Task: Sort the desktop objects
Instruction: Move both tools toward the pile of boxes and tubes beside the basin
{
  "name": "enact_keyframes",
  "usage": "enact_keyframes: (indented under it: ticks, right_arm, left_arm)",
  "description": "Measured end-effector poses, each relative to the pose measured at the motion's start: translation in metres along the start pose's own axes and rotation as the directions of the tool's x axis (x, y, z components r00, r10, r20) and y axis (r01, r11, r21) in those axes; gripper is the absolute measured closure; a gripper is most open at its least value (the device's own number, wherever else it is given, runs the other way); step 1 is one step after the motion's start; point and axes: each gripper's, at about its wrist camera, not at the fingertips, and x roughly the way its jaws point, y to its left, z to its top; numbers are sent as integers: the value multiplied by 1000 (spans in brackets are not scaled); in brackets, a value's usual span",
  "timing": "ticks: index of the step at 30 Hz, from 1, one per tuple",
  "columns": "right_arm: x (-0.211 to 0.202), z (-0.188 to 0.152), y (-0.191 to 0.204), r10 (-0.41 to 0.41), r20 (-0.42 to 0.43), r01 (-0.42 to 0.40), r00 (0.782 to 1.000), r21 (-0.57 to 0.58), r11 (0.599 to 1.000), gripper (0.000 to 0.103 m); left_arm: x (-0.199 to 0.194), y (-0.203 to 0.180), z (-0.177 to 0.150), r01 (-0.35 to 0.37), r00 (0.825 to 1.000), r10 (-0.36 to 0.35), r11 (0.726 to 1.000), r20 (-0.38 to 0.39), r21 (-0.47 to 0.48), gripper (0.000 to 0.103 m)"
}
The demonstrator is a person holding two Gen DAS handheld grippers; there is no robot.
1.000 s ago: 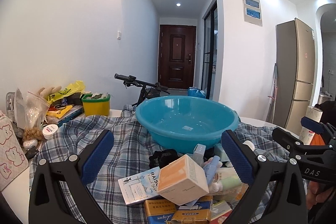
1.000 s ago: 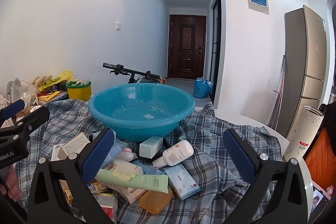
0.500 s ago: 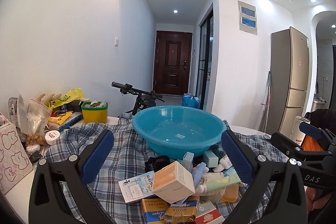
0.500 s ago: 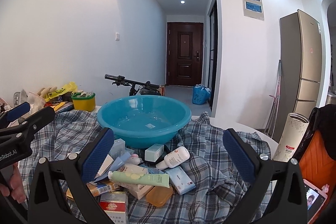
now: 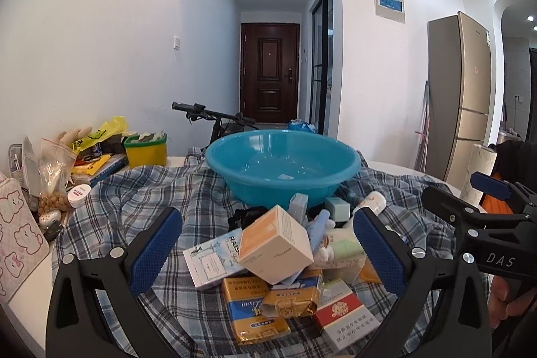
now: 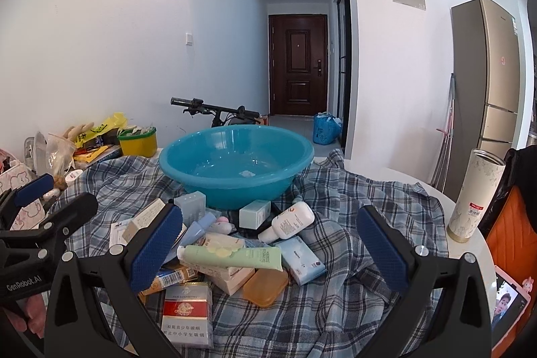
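Observation:
An empty blue basin (image 5: 281, 166) (image 6: 236, 161) stands on a plaid cloth (image 5: 134, 200) (image 6: 352, 234). In front of it lies a heap of small items: an orange-and-white box (image 5: 275, 245), gold packs (image 5: 255, 311), a red-and-white cigarette pack (image 5: 349, 321) (image 6: 186, 311), a green tube (image 6: 231, 255), a white bottle (image 6: 290, 222) and an amber soap case (image 6: 265, 287). My left gripper (image 5: 266, 244) is open above the heap, holding nothing. My right gripper (image 6: 268, 244) is open too, with the tube and bottle seen between its blue pads.
At the far left lie a yellow tub (image 5: 146, 150), bags and a pink bear pouch (image 5: 16, 234). A tall white cylinder (image 6: 473, 195) and a phone (image 6: 508, 296) sit at the table's right. A bicycle handlebar (image 5: 208, 113) is behind the basin.
Both grippers have drawn back and risen a little, so the basin looks smaller and more of the heap shows. Both stayed open; nothing was picked up.

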Motion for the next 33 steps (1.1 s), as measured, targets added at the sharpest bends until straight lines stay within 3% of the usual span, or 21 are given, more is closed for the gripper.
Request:
enact_keyframes:
  ticks: [13,23,33]
  right_arm:
    - [19,-26,1,15,-104,-13,995,18,1000,0]
    - [27,-36,0,20,-143,-17,990,22,1000,0]
    - [26,-45,-3,42,-169,-39,985,21,999,0]
  left_arm:
    - [20,-3,-36,-3,993,3,1000,-120,6,0]
    - [23,-7,-39,-10,991,12,1000,-132,17,0]
    - [38,11,-44,-52,977,59,998,-206,43,0]
